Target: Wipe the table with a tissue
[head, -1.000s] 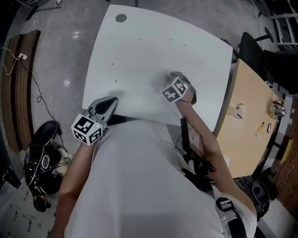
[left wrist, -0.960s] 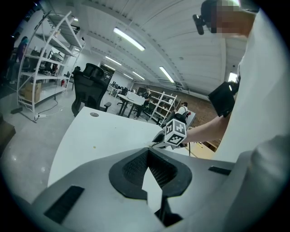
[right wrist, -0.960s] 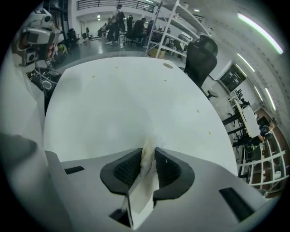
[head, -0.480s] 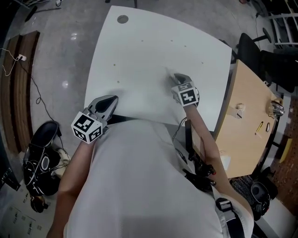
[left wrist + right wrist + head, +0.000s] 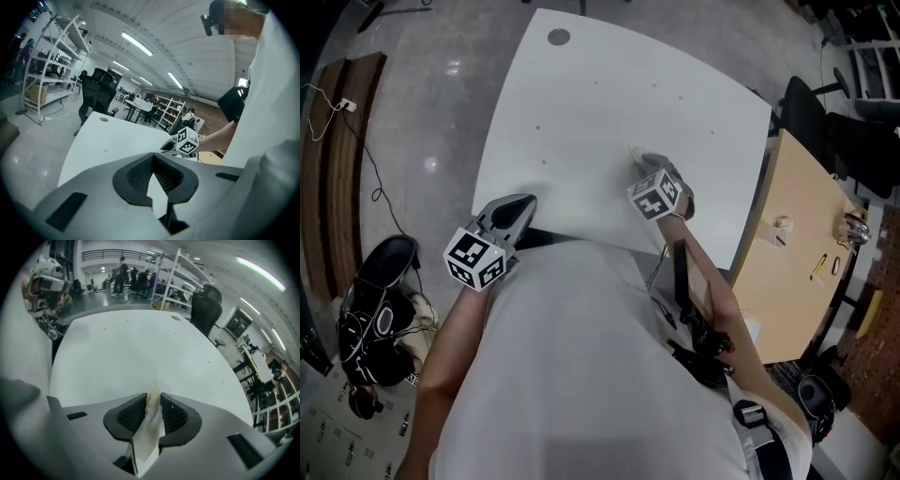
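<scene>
Right gripper [image 5: 153,403]: jaws closed on a folded white tissue [image 5: 148,430], which is pinched between the pads; its crumpled tip sticks out past the fingertips and appears to touch the white worktop [image 5: 609,103]. The rest of the tissue trails back between the jaws towards the camera. This gripper is pointed steeply down, a little in from the near edge of the worktop and towards its right side, with its marker cube [image 5: 657,196] turned upward. Left gripper [image 5: 519,208]: jaws brought together at the tips, with nothing held between them; it is laid low at the near edge of the worktop, close to the near left corner, well apart from the right gripper. Worktop: a few small specks are scattered on it, and a round grey grommet [image 5: 558,37] is set at the far left corner. Beside the right edge a wooden table [image 5: 797,272] is seen, carrying small items too small to identify. On the floor to the left lies black gear [image 5: 380,314].
</scene>
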`<action>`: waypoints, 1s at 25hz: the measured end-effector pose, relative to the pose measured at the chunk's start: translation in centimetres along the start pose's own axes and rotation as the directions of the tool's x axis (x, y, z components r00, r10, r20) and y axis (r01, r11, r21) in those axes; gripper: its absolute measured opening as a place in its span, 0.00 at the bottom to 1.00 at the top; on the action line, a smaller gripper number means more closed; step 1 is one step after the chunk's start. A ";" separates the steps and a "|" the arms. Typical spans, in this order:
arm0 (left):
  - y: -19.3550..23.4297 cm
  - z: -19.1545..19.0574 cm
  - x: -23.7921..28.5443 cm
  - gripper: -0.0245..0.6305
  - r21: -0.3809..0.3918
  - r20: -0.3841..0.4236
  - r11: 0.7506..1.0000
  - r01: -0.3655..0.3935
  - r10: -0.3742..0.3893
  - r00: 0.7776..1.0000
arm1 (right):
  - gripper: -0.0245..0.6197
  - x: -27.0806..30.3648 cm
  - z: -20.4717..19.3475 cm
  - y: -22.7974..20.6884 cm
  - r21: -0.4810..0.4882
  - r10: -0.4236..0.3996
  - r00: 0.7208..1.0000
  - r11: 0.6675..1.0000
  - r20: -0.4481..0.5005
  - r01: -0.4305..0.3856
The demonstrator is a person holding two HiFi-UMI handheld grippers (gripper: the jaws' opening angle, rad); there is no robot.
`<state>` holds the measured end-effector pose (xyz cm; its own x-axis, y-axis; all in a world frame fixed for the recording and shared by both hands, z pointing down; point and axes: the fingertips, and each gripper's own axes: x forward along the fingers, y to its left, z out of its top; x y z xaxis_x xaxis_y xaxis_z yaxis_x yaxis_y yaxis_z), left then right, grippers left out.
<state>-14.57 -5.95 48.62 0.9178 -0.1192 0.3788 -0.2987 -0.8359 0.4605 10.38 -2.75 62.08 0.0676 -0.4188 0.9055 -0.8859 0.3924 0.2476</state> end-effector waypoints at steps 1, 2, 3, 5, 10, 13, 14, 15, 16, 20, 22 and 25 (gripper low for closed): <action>0.0 -0.1 -0.1 0.04 -0.002 0.001 1.000 -0.002 0.002 1.000 | 0.18 0.0 0.8 1.4 -0.042 0.024 1.000 0.999 0.008 -0.024; 0.1 -0.2 -0.1 0.05 -0.003 0.002 1.000 -0.003 0.003 1.000 | 0.18 -0.1 1.6 2.7 -0.071 0.050 0.999 0.996 0.019 -0.048; 0.0 -0.3 -0.1 0.05 -0.004 0.003 1.000 -0.002 0.002 1.000 | 0.18 -0.1 2.3 4.0 -0.090 0.077 0.997 0.993 0.031 -0.073; 0.0 -0.3 -0.1 0.05 -0.003 0.007 1.000 0.000 0.000 1.000 | 0.18 -0.3 3.4 6.3 -0.105 0.135 0.989 0.986 0.055 -0.128; 0.8 0.0 -1.2 0.05 -0.002 0.024 1.000 -0.014 0.015 1.000 | 0.18 -1.7 6.9 11.0 -0.030 0.382 0.898 0.922 0.218 -0.385; 1.6 0.0 -2.1 0.05 -0.007 0.032 1.000 -0.027 0.027 0.999 | 0.18 -1.7 8.9 10.9 -0.010 0.344 0.896 0.935 0.281 -0.356; 1.9 -0.1 -2.5 0.05 -0.009 0.033 0.999 -0.033 0.033 0.999 | 0.18 -1.5 9.4 10.9 -0.021 0.325 0.904 0.943 0.279 -0.332; 2.2 -0.2 -2.9 0.05 -0.012 0.034 0.999 -0.039 0.039 0.999 | 0.18 -1.3 9.8 10.8 -0.030 0.306 0.911 0.950 0.276 -0.310; 2.5 -0.3 -3.3 0.05 -0.014 0.036 0.999 -0.045 0.045 0.998 | 0.18 -1.1 10.0 10.5 -0.030 0.288 0.917 0.956 0.276 -0.291; 3.6 -0.5 -4.5 0.05 -0.027 0.045 0.998 -0.060 0.061 0.997 | 0.18 -1.0 10.4 9.9 0.012 0.306 0.904 0.946 0.297 -0.324; 4.2 -0.5 -4.7 0.05 -0.032 0.046 0.997 -0.065 0.066 0.997 | 0.18 -0.6 10.9 10.7 -0.035 0.338 0.900 0.939 0.277 -0.342; 4.5 -0.4 -4.9 0.05 -0.031 0.054 0.997 -0.069 0.071 0.996 | 0.18 0.3 12.5 11.8 -0.113 0.346 0.904 0.938 0.252 -0.328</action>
<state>-20.49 -8.95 49.16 0.9070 -0.2071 0.3667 -0.3696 -0.8088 0.4575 -5.73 -8.45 60.93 -0.3612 -0.4487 0.8174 -0.8013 0.5977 -0.0260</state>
